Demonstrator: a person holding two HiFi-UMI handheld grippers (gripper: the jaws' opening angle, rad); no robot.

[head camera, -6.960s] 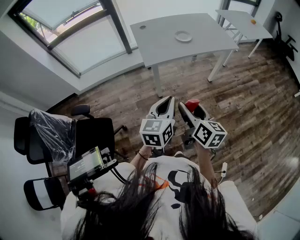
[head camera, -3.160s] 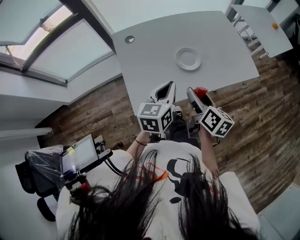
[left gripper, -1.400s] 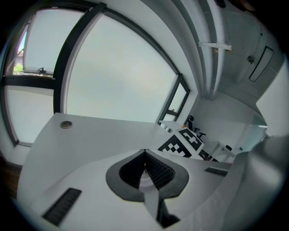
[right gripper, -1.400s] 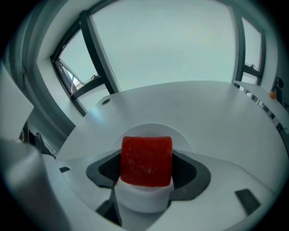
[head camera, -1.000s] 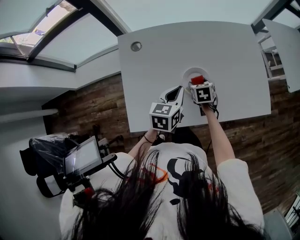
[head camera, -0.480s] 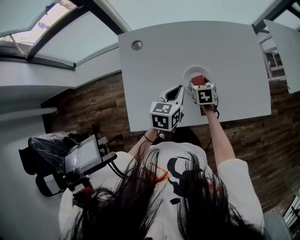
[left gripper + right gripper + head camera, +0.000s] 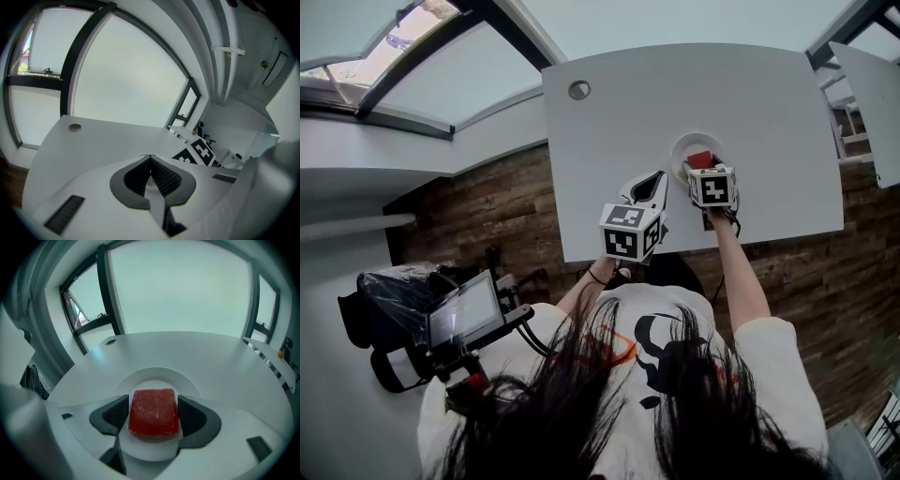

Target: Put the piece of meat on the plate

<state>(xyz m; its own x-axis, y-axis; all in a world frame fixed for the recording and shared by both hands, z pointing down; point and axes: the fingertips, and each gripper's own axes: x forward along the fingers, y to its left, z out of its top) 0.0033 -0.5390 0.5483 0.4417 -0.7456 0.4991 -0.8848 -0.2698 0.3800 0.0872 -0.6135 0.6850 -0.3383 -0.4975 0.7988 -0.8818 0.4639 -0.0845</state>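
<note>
No legible text; the shirt print (image 7: 661, 352) seems purely pictorial.

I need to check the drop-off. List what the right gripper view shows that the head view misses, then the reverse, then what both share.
Only the right gripper view: the right gripper's jaws clamped on both sides of the piece of meat.
Only the head view: the left gripper, the person, the wood floor.
Both: the red meat over the white plate, and the table with its round hole.
</note>
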